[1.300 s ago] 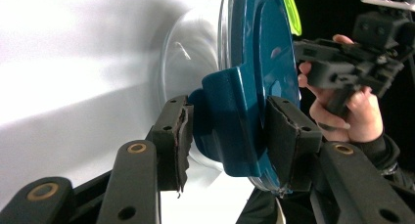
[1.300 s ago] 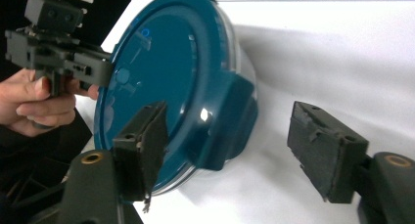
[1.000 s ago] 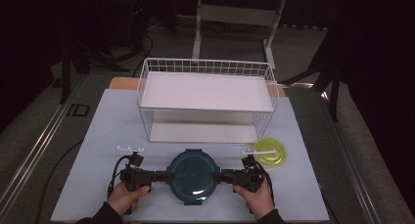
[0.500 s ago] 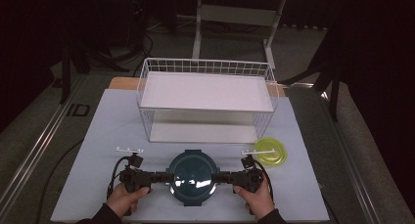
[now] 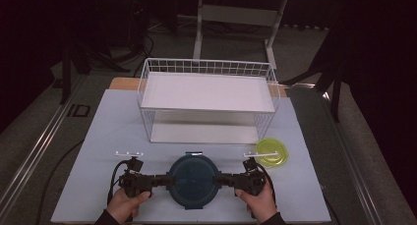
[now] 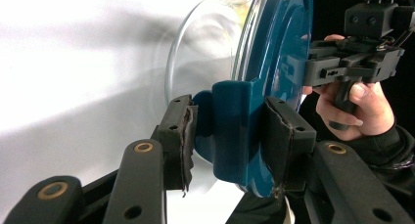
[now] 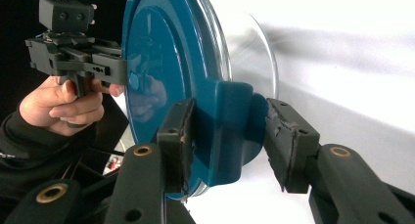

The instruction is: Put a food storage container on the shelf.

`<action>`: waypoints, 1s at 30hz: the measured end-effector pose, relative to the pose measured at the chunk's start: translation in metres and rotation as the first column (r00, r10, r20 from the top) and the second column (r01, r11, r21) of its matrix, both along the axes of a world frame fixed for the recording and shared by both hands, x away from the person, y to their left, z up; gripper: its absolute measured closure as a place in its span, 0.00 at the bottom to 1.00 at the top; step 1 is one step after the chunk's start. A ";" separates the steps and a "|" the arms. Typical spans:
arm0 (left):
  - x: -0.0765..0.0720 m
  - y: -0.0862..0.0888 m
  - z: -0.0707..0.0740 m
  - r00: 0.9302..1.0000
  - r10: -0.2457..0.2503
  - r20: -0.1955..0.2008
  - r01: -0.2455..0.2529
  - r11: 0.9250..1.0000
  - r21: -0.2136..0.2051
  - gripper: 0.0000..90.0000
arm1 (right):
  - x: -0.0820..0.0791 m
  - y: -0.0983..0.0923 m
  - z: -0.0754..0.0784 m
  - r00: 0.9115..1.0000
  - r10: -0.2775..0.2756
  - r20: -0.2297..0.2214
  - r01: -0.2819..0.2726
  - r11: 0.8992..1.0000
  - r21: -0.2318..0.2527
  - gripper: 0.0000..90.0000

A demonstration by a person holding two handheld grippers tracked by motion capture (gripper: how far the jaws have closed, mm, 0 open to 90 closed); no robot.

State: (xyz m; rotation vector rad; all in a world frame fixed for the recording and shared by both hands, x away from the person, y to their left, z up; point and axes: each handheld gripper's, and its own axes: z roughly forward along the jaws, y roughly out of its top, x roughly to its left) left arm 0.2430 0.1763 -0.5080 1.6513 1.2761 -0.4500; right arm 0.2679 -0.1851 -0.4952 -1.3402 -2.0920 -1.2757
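A round glass container with a teal lid (image 5: 193,180) stands near the table's front edge. My left gripper (image 5: 167,181) meets it from the left and my right gripper (image 5: 220,180) from the right. In the left gripper view the left gripper (image 6: 232,136) is shut on the lid's teal latch flap (image 6: 230,126), both pads against it. In the right gripper view the right gripper (image 7: 230,136) has just been closing on the opposite latch flap (image 7: 227,126), and its pads now meet it. The container's clear glass wall (image 6: 205,48) shows under the lid.
A white wire rack (image 5: 206,92) with two shelves stands behind the container in the middle of the pale mat (image 5: 108,136). A yellow-green round lid (image 5: 272,152) lies right of the right gripper. Two small white strips (image 5: 129,154) lie on the mat.
Both hands have kept their places at the container's sides. The pale sheen on the lid has gone and it looks darker now.
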 end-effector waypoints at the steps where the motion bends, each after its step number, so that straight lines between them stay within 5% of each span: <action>1: 0.001 0.000 0.000 1.000 0.002 0.002 -0.002 1.000 -0.003 0.63 | 0.000 0.000 0.000 1.000 -0.003 0.002 0.003 1.000 -0.001 0.61; 10: 0.004 -0.002 0.018 0.999 0.011 0.031 -0.010 1.000 -0.021 0.63 | 0.002 -0.003 0.019 0.999 -0.018 0.036 0.018 1.000 0.007 0.61; 30: 0.029 -0.011 0.089 0.992 0.012 0.129 -0.008 1.000 -0.028 0.63 | 0.019 -0.012 0.087 0.988 -0.054 0.143 0.049 0.998 0.039 0.61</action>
